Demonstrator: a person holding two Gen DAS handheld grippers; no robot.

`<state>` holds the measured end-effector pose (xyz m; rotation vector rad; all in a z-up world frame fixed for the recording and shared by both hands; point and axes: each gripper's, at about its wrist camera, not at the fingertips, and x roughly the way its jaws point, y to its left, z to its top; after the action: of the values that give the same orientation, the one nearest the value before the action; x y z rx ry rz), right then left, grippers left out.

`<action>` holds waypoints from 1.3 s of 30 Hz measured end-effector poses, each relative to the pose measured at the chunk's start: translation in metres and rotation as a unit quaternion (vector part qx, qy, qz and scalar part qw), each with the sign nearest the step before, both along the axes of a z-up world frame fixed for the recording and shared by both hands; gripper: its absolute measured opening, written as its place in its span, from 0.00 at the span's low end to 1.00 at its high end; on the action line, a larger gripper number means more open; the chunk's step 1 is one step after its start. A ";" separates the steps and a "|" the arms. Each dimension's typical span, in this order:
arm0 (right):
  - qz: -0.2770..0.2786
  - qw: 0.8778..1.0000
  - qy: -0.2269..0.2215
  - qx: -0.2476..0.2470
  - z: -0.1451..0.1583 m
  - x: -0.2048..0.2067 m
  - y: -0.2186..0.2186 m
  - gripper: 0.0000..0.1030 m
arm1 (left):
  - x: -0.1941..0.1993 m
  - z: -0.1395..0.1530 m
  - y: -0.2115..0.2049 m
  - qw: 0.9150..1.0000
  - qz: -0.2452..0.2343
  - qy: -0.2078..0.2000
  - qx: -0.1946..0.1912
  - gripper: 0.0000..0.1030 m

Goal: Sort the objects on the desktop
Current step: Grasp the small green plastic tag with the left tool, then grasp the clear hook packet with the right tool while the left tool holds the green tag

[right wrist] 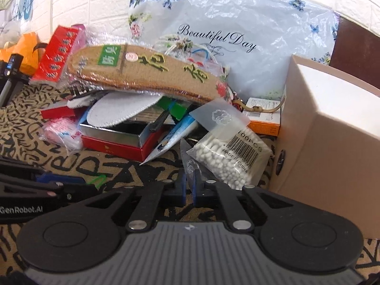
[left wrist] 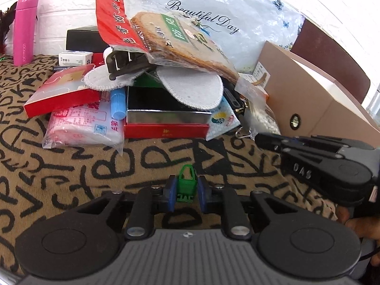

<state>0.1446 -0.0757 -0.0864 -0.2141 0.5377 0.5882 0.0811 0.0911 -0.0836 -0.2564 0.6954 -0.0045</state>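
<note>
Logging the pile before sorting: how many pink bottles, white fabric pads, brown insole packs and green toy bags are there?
pink bottle: 1
white fabric pads: 2
brown insole pack: 1
green toy bag: 1
Total: 5

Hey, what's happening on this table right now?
A person is sorting a cluttered pile using two handheld claws. The left claw is shut on a tiny green toy basket on the letter-print tablecloth. The right claw has pinched the clear flap of a cotton swab bag beside a cardboard box.
</note>
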 end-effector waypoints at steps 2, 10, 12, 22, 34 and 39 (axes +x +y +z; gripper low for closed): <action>0.002 1.000 0.003 0.012 0.005 -0.004 -0.006 0.00 | -0.004 0.001 -0.001 1.000 -0.004 0.001 -0.007 0.18; 0.005 0.997 0.037 0.060 0.020 -0.024 -0.039 0.00 | -0.021 0.009 -0.011 1.000 -0.030 0.006 -0.007 0.18; 0.001 0.997 0.039 0.068 0.023 -0.033 -0.048 0.00 | -0.026 0.010 -0.015 0.999 -0.035 0.006 -0.003 0.18; 0.010 0.998 0.037 0.045 0.024 -0.044 -0.060 0.01 | -0.030 0.006 -0.033 0.998 -0.051 0.017 0.026 0.22; 0.030 0.999 0.036 0.022 0.006 -0.019 -0.008 0.72 | -0.029 0.001 -0.030 0.998 -0.064 0.006 0.020 0.32; 0.017 0.998 0.065 0.013 -0.009 0.002 0.005 0.70 | -0.028 0.000 -0.031 0.998 -0.067 0.002 0.020 0.32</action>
<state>0.1464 -0.0710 -0.0955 -0.1612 0.6533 0.6451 0.0534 0.0601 -0.0834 -0.1716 0.7150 -0.1188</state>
